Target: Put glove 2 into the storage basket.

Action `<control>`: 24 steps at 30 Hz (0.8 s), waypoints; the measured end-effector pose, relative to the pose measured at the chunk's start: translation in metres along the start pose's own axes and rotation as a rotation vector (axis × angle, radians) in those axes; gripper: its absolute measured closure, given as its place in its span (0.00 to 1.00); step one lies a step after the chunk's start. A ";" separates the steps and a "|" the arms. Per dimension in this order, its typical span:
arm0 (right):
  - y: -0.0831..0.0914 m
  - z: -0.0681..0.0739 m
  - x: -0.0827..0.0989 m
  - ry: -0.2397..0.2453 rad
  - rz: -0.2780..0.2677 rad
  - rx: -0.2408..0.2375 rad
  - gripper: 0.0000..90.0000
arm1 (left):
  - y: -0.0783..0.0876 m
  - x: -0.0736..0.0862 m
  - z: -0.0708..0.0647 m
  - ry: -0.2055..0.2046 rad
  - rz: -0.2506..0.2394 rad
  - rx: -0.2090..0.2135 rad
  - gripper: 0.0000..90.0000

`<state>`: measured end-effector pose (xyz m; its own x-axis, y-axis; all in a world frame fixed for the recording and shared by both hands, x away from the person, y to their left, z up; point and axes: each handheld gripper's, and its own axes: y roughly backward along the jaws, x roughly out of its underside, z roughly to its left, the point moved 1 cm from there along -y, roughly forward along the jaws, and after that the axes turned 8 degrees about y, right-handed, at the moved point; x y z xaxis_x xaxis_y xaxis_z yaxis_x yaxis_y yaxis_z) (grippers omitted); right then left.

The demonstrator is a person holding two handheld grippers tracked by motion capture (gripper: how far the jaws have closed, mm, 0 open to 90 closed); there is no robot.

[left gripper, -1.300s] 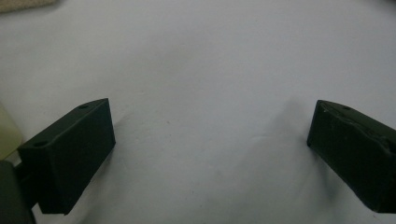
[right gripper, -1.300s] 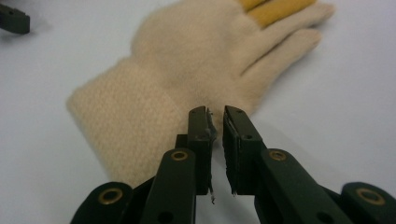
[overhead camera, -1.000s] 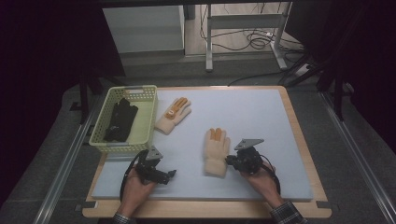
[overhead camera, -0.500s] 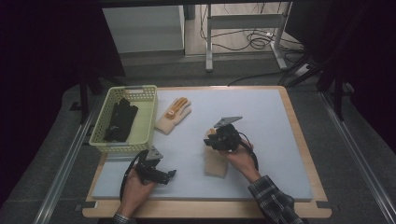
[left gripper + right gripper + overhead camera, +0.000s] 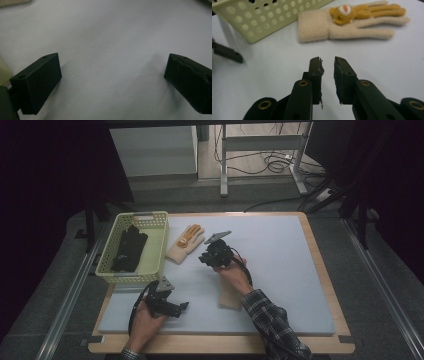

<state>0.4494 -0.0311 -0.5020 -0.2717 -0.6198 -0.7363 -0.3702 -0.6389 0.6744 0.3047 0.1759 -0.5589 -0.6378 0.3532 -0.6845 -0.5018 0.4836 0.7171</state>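
Note:
A cream glove with an orange bear [image 5: 186, 242] [image 5: 347, 22] lies on the white mat just right of the green basket [image 5: 159, 240] [image 5: 262, 17]. My right gripper [image 5: 203, 259] [image 5: 327, 61] hovers close to its cuff. Its jaws have just been closing; a narrow gap is left between them and nothing is in it. A second cream glove [image 5: 229, 297] lies partly under the right forearm. My left gripper [image 5: 181, 306] [image 5: 112, 58] rests near the front left of the mat, jaws wide open over bare mat.
Black gloves [image 5: 129, 249] lie in the basket. The white mat [image 5: 290, 270] sits on a wooden board, with open room on its right half. One jaw of the left gripper [image 5: 227, 53] shows at the left of the right gripper view.
The right hand has moved from the near right, over the plain glove, up and left toward the bear glove. The left hand has stayed where it was.

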 end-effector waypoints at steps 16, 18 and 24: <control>-0.053 -0.017 -0.035 -0.017 0.012 0.042 0.69 | 0.000 0.000 0.000 0.003 -0.001 0.002 0.01; -0.060 -0.017 -0.037 -0.019 0.012 0.042 0.69 | 0.000 0.000 0.000 0.003 -0.001 0.002 0.01; -0.081 -0.014 -0.042 -0.005 0.032 0.030 0.66 | 0.000 0.000 0.000 0.003 -0.001 0.002 0.01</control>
<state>0.5027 0.0403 -0.5247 -0.2885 -0.6373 -0.7146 -0.3874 -0.6048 0.6958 0.3048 0.1759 -0.5590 -0.6387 0.3506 -0.6849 -0.5012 0.4858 0.7161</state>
